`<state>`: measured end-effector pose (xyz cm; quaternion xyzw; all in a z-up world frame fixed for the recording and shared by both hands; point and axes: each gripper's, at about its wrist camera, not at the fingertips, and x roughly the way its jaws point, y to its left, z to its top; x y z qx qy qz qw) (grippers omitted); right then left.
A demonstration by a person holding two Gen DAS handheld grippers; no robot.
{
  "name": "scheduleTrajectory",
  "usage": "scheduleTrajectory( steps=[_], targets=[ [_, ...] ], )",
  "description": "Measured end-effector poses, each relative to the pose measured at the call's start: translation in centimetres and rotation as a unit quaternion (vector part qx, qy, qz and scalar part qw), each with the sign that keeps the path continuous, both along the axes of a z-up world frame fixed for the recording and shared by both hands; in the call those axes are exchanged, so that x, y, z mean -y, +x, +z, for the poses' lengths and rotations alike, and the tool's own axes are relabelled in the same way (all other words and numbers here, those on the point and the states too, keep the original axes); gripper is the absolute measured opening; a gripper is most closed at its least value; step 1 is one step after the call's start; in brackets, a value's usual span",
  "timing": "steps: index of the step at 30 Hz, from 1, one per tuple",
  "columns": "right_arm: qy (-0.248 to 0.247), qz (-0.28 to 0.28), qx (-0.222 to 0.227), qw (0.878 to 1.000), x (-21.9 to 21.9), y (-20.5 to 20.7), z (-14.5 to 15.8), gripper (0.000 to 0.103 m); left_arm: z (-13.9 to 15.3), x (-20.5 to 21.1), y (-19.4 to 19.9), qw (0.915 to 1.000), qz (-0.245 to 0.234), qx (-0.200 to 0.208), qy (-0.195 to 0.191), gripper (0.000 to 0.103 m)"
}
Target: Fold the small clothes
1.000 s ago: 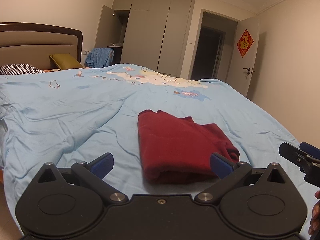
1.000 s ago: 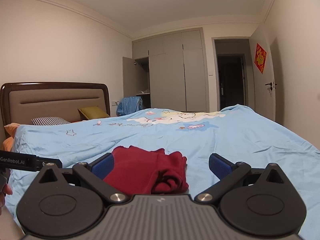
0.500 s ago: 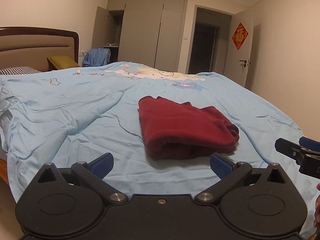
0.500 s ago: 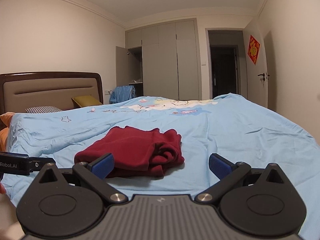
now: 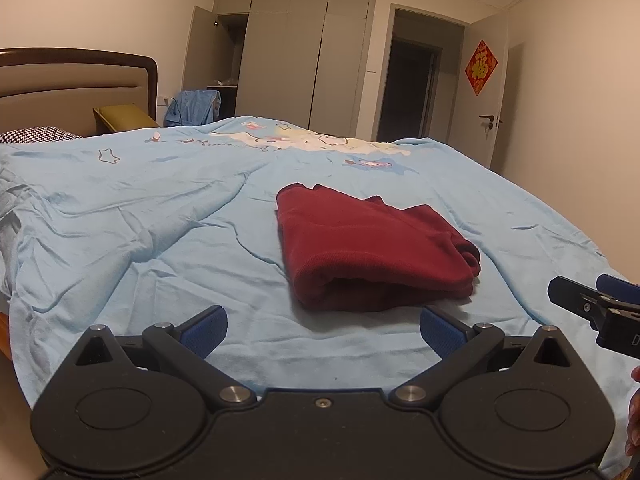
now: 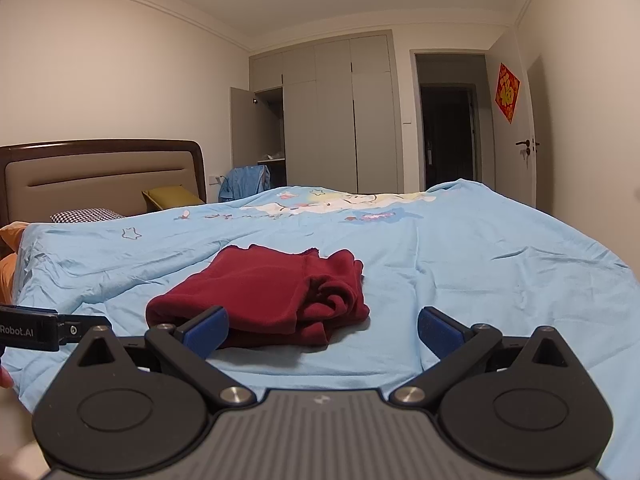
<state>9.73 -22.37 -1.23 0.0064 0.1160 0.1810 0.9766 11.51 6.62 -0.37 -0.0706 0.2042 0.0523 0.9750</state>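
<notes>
A dark red garment [image 5: 372,248] lies folded into a compact bundle on the light blue bedspread [image 5: 160,208]. In the right wrist view the same garment [image 6: 272,296] sits ahead and a little left. My left gripper [image 5: 322,330] is open, empty, and held short of the bundle's near edge. My right gripper [image 6: 322,330] is open too, with nothing between its blue pads, its left pad [image 6: 206,330] overlapping the bundle's near corner in view. The right gripper's body shows at the right edge of the left wrist view.
The bed has a padded headboard [image 6: 100,176] with pillows [image 6: 84,215] on the left. Grey wardrobes [image 5: 304,56] with one open door, a dark doorway [image 5: 412,88] and a door with a red ornament [image 5: 480,66] stand beyond. A hand's edge shows at the far right.
Both grippers have drawn back and lifted away from the folded garment, which now sits further ahead in both views. The garment itself has not moved.
</notes>
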Motion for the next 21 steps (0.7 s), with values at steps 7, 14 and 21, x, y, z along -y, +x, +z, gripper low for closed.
scheduleTrajectory(
  steps=[7,14,21],
  targets=[
    [0.000,0.001,-0.006,1.000,0.0,0.3,-0.3,0.103,-0.2,0.1,0.2,1.0000,0.000,0.002,0.002,0.102],
    [-0.002,-0.001,-0.019,1.000,0.0,1.1,-0.9,0.103,-0.1,0.9,0.7,0.9995,0.006,0.003,0.030,0.102],
    [-0.003,-0.006,-0.038,0.999,0.2,2.0,-1.9,0.103,-0.8,0.5,1.5,0.9999,0.002,-0.006,0.012,0.102]
  ],
)
